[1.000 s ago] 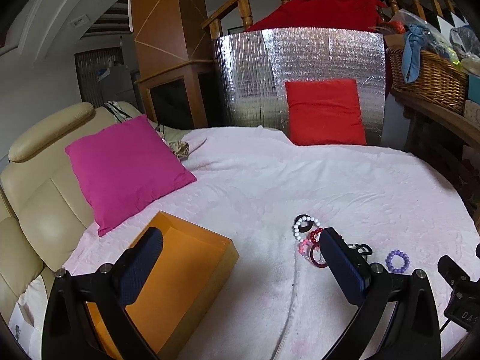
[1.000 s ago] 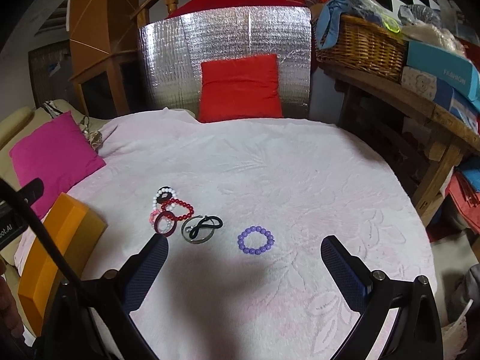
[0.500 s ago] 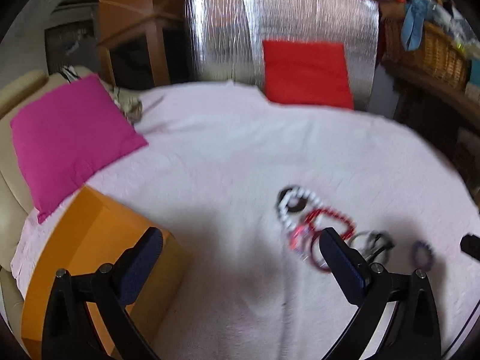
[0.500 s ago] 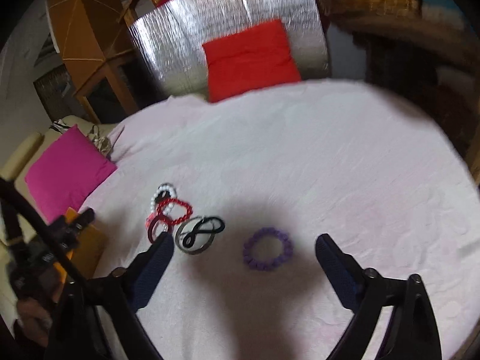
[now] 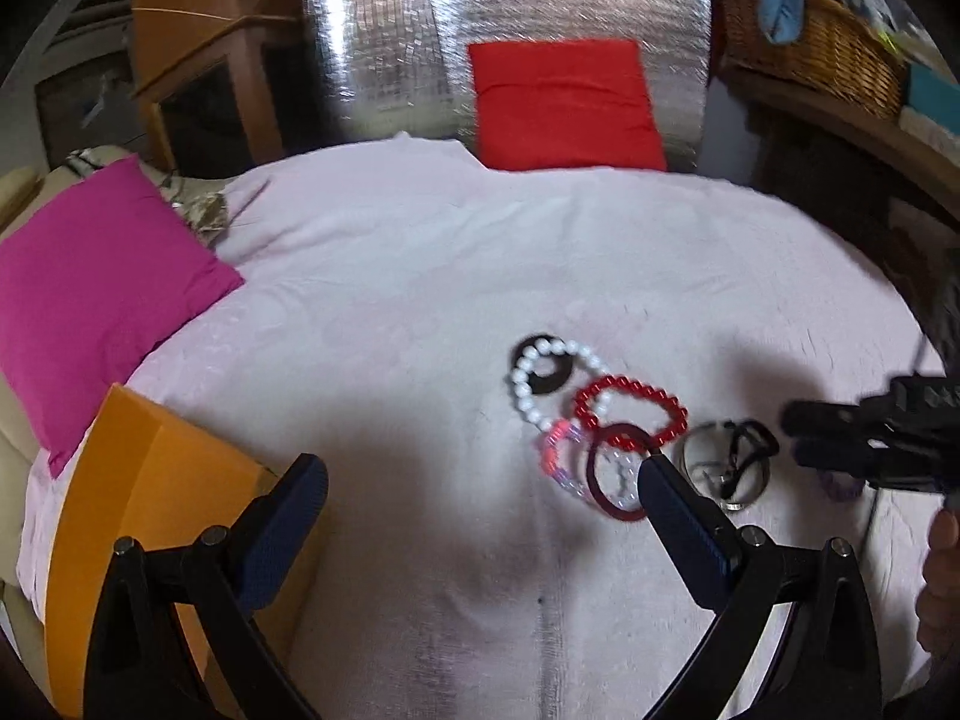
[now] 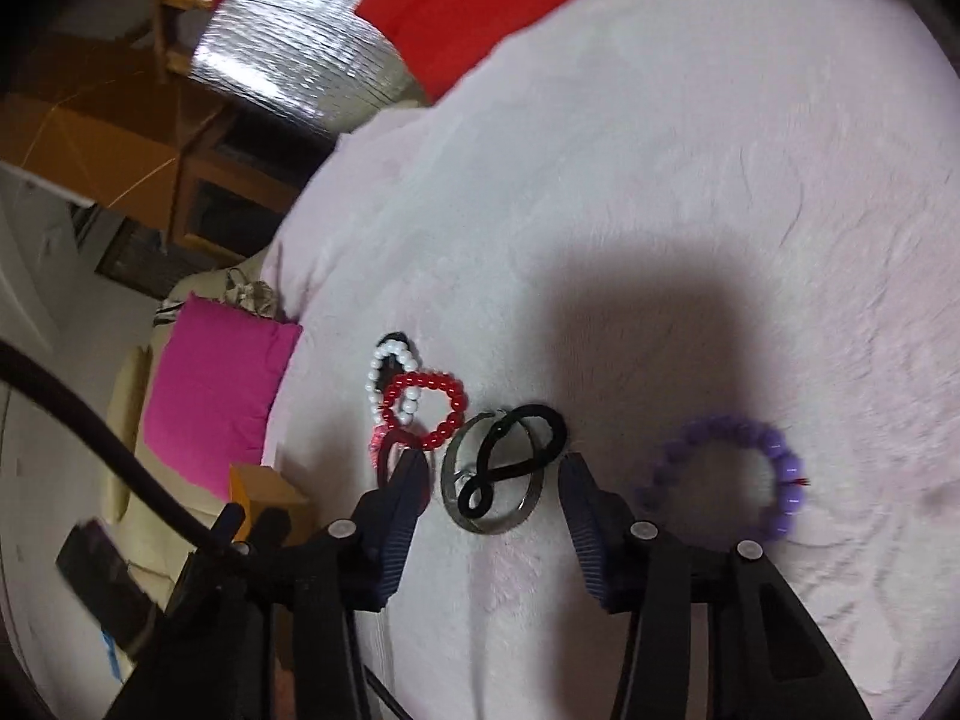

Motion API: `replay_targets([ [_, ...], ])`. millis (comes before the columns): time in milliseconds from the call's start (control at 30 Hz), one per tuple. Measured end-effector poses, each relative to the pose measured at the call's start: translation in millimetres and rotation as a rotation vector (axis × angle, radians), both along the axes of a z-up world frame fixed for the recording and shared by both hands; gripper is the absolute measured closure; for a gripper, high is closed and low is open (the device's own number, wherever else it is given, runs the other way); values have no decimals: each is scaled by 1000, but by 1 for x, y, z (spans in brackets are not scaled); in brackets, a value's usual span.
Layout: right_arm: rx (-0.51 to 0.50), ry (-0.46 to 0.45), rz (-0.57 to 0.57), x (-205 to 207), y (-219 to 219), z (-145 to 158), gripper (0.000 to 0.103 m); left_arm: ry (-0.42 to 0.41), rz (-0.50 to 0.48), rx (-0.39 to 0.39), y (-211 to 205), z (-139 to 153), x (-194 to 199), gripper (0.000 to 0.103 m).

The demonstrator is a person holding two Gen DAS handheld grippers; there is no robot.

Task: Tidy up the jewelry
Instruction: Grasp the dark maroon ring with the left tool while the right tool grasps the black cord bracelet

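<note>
Round table under a pale pink fleece cloth point(image 6: 690, 192): far half is bare w/ plenty of room, and its curved edge drops off at the right in the left wrist view. Open orange cardboard box point(image 5: 150, 516) sits at the near-left edge, just beside the left tongs point(image 5: 480, 492), which stand wide apart w/ nothing between them.

Jewelry lies in a cluster mid-table. Right tongs point(image 6: 489, 468) have just been closing and now straddle the silver metal bangle w/ a black looped hair tie on it point(image 6: 501, 471); pads sit just beside its rim, not pressing. Left pad tip overlaps the dark red ring bangle point(image 6: 399, 450). Red bead bracelet point(image 6: 429, 411) and white bead bracelet point(image 6: 390, 375) overlap behind. Purple bead bracelet point(image 6: 750, 468) lies apart to the right.

In the left wrist view the purple bracelet is nearly hidden behind the blurred right tongs, and a pink-and-clear bead bracelet point(image 5: 561, 459) shows, mostly covered in the right view. Magenta cushion point(image 5: 90, 294) is cut off at left.
</note>
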State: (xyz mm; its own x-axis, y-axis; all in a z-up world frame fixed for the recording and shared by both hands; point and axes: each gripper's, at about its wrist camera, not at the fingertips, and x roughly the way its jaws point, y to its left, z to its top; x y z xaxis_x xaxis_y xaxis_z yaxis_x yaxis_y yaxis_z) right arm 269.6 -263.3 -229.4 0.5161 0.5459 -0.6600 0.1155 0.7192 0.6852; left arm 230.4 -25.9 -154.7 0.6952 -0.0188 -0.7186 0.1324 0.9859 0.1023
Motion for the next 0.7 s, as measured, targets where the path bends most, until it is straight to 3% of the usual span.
replay_targets([
  [133, 4, 73, -69, 9, 2, -14, 64, 53, -28, -23, -1, -10, 7, 18],
  [267, 21, 77, -128, 12, 0, -19, 71, 102, -68, -65, -4, -20, 15, 24],
  [400, 20, 74, -159, 13, -3, -23, 91, 133, -120, -103, -10, -29, 22, 31],
  [533, 17, 29, -156, 8, -6, -18, 95, 188, -150, -152, -15, -39, 34, 53],
  [667, 33, -21, -153, 1, -12, -7, 95, 225, -172, -173, -25, -47, 41, 63],
  [700, 38, -32, -153, 0, -13, -5, 95, 229, -180, -176, -27, -49, 42, 70],
])
